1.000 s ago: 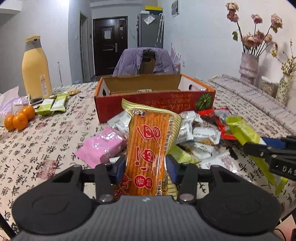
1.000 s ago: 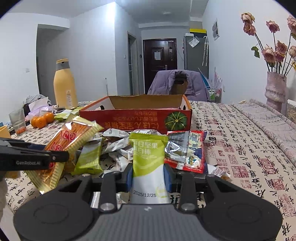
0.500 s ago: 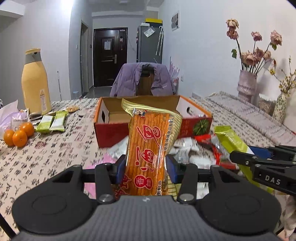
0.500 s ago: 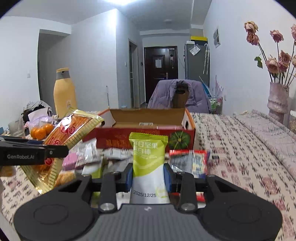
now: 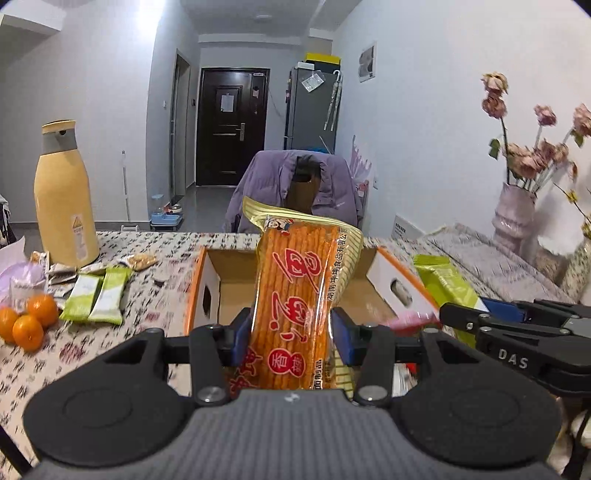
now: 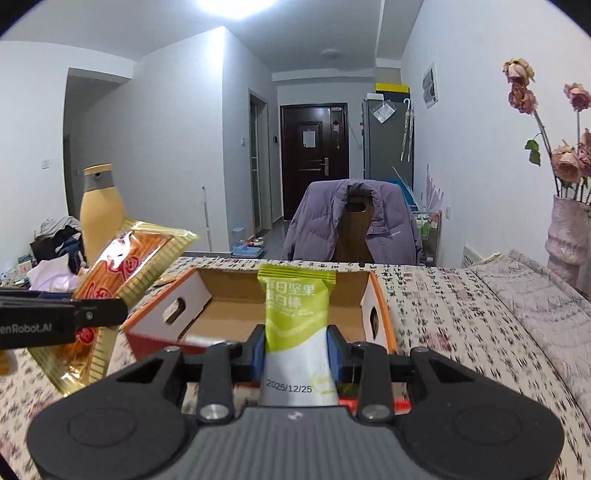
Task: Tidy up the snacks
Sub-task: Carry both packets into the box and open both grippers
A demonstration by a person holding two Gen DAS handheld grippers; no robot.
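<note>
The long crinkled snack packet [image 5: 299, 295] is orange with red characters and gold striped edges. The small snack pouch [image 6: 297, 325] is lime green above white. The open cardboard box [image 6: 155, 334] is red-orange outside, brown inside. The tablecloth [image 6: 443, 314] is white with dark printed characters.

White walls, bright ceiling light [image 6: 236, 5]. Dark door [image 5: 229, 123] at hallway end, grey fridge [image 5: 314, 107] beside it. Chair [image 6: 352, 225] draped with purple jacket behind patterned table [image 6: 443, 310]; dried roses in vase [image 5: 511, 218] at right.

Left wrist view: close behind the left gripper [image 5: 291, 332], facing across the desk [image 5: 155, 306].
Right wrist view: likewise, behind the right gripper [image 6: 297, 347].
Shared: cardboard box [image 5: 229, 280], door [image 6: 314, 147].
</note>
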